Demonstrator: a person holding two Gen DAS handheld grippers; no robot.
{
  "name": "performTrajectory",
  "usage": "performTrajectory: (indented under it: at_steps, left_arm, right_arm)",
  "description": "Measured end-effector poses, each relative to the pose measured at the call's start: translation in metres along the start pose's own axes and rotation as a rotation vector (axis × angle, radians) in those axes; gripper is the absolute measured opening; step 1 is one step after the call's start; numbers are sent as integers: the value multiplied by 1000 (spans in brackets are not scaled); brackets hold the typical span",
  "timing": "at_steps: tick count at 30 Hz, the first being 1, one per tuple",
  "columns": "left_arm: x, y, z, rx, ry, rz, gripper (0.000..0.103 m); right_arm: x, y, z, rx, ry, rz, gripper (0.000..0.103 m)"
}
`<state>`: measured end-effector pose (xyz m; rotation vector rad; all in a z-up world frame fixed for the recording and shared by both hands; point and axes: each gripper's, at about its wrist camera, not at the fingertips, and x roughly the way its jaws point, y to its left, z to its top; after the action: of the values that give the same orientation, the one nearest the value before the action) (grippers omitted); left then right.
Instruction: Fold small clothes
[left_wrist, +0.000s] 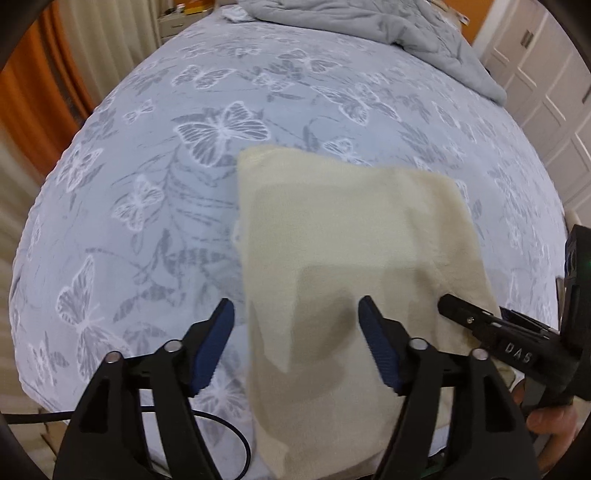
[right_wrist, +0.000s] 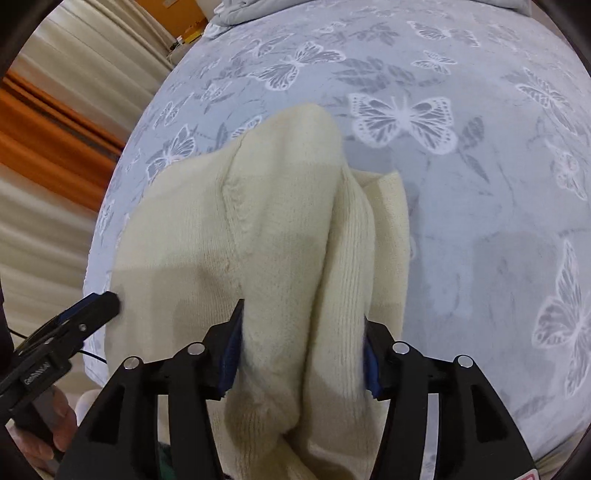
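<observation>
Looking past my spread left gripper (left_wrist: 297, 314) I see bare butterfly bedspread (left_wrist: 147, 192) to the left – the cream knit garment (left_wrist: 347, 236) lies under my right-hand pad, its left edge between the pads, while a bunched fold fills my right gripper (right_wrist: 303, 321), contact unclear.

The cream knitted garment (right_wrist: 280, 229) runs off the bottom edge in both views, so its near end is unseen. In the right wrist view its folds hide whether the right gripper's (right_wrist: 301, 343) blue-padded fingers (right_wrist: 231, 354) press it. The crumpled grey quilt (left_wrist: 388, 29) at the bed's far edge is cut off.
</observation>
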<state>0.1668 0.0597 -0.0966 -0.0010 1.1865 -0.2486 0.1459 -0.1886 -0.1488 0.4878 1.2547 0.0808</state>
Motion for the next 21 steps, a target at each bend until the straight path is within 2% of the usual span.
performTrajectory:
  at_steps: [2,4,7,8,9,10,12,14,16,18,19,20,21]
  left_arm:
    - [1,11,2,-46,-7,5,88]
    - [9,18,5,-87,6,16,89]
    - [26,22,6,-111,55,-34,89]
    - [30,22,7,-115,63,-56,82]
    - [34,21,9,-118,86,-112,73]
    - [36,19,10,-119,100,-156,56]
    - [32,10,17,-111,103,-152,47]
    - [18,2,27,-104,73,-182,36]
    - [4,-4,34,-95,25,-199,31]
    - [-3,-8,39,-72,-17,-197,32]
    - [2,-12,41,-48,-18,-178,33]
    - [11,-12,41,-30,-4,-153,36]
    - [23,-13,39,-15,23,-128,39]
  right_arm:
    - [9,0,4,34,20,22,66]
    - [16,5,8,58,22,35,67]
    - [10,14,9,21,-17,29,44]
    - [6,16,10,11,-30,40,31]
    - [-5,20,12,2,-61,61,28]
    - [-15,22,12,-7,-90,79,27]
    - [-37,32,16,-37,-166,94,26]
    - [-52,37,21,-59,-216,90,26]
    - [-53,32,25,-48,-220,71,28]
    - [-29,17,28,-26,-143,37,34]
    - [-8,6,27,-19,-70,-9,37]
    - [2,-7,23,16,-31,-16,43]
    - [-4,-14,21,60,-56,23,44]
